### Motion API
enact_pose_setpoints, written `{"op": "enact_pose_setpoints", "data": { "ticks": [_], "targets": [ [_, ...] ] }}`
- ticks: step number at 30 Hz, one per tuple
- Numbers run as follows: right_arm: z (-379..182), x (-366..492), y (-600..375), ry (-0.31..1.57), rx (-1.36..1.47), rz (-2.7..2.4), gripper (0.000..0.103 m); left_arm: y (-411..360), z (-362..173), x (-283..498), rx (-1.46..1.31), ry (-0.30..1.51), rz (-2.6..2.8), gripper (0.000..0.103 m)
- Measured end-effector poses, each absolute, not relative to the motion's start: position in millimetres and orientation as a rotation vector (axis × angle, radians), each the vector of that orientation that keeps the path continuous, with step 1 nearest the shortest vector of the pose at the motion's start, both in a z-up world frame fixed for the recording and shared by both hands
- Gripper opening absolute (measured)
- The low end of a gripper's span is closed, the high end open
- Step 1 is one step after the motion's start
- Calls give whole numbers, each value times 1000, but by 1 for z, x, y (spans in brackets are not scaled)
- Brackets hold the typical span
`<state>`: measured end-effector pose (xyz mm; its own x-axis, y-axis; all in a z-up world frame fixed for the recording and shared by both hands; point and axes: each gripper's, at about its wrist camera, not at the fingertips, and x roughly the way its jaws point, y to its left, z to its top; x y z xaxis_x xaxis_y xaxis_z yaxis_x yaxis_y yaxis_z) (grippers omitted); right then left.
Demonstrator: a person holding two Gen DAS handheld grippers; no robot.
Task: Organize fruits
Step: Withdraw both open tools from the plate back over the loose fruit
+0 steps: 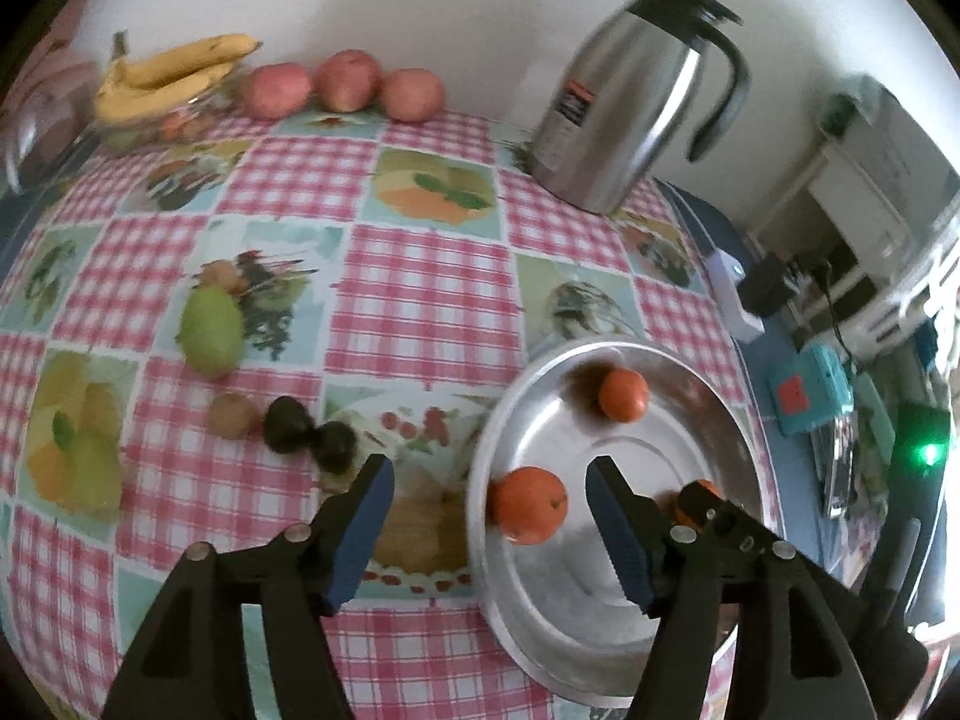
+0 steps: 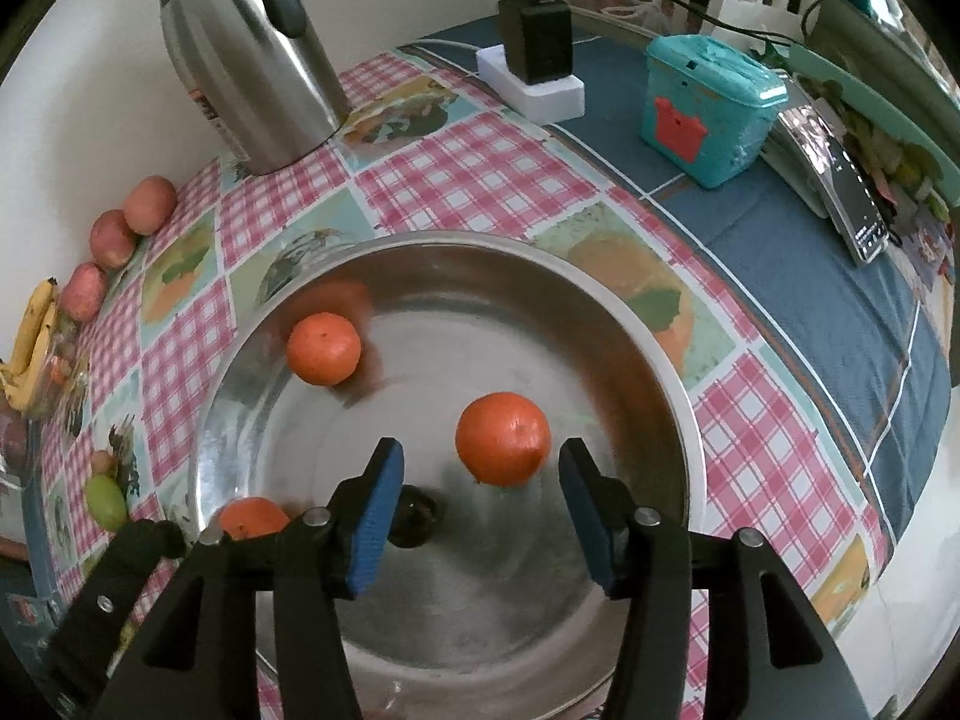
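left wrist view: my left gripper (image 1: 489, 483) has its jaws spread wide, nothing held, and hangs over the near-left rim of the steel basin (image 1: 708, 552). a tangerine (image 1: 531, 504) sits just inside that rim between my open fingers, so it reads as set down there or about to be picked, cannot tell which. a second tangerine (image 1: 624, 394) sits at the far side of the basin. a third orange bit shows behind the right gripper's black body, mostly hidden. still loose on the checked tablecloth (image 1: 420, 294): a green mango-like fruit (image 1: 211, 330), a brown kiwi (image 1: 231, 415), and two dark round fruits (image 1: 309, 432), too blurred to name. bananas (image 1: 174, 69) lie on a glass bowl at the back, with three red apples (image 1: 345, 84) lined along the wall beside them. a steel thermos jug (image 1: 630, 102) stands back right.

right wrist view: my right gripper (image 2: 480, 468) is also spread wide and empty, over the middle of the basin (image 2: 600, 312). one tangerine (image 2: 503, 438) sits between the fingertips, touching neither pad. another tangerine (image 2: 324, 348) is at the far left, and a third (image 2: 252, 517) at the near-left rim by the left gripper. i judge the tangerines are being grouped in the basin, with the tablecloth fruit left to sort. past the cloth are a charger on a power strip (image 2: 537, 69) and a teal box (image 2: 708, 108).
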<state>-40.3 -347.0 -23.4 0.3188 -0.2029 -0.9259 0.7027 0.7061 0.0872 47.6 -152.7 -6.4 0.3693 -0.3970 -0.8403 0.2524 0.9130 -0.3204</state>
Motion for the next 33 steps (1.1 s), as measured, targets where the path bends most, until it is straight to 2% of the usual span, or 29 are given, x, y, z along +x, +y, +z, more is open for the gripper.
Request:
{"op": "enact_pose_setpoints", "data": {
  "ticks": [3, 7, 11, 16, 21, 28, 29, 30, 32, 33],
  "targets": [
    [-23, -37, -343, 1103, 521, -609, 60, -143, -7, 51, -171, 1128, -377, 73],
    [-24, -32, -337, 1117, 506, -583, 61, -129, -12, 56, -174, 1152, -284, 81],
    [-25, -26, -328, 1138, 473, -556, 61, -116, -22, 61, -146, 1193, -177, 82],
    [-26, -21, -320, 1159, 432, -529, 61, -103, -28, 63, -129, 1213, -95, 99],
    [-26, -15, -309, 1179, 393, -496, 62, -94, -29, 65, -126, 1208, -58, 103],
    [-26, -10, -297, 1197, 358, -448, 62, -86, -32, 66, -129, 1216, -16, 103],
    [-27, -9, -295, 1199, 352, -443, 65, -85, -32, 66, -129, 1214, -13, 103],
    [-27, -9, -294, 1200, 348, -440, 75, -84, -32, 67, -130, 1213, -11, 103],
    [-25, -8, -293, 1190, 345, -432, 84, -82, -32, 67, -130, 1215, -8, 103],
    [-25, -8, -293, 1183, 346, -427, 85, -82, -32, 68, -130, 1215, -6, 103]
  ]
}}
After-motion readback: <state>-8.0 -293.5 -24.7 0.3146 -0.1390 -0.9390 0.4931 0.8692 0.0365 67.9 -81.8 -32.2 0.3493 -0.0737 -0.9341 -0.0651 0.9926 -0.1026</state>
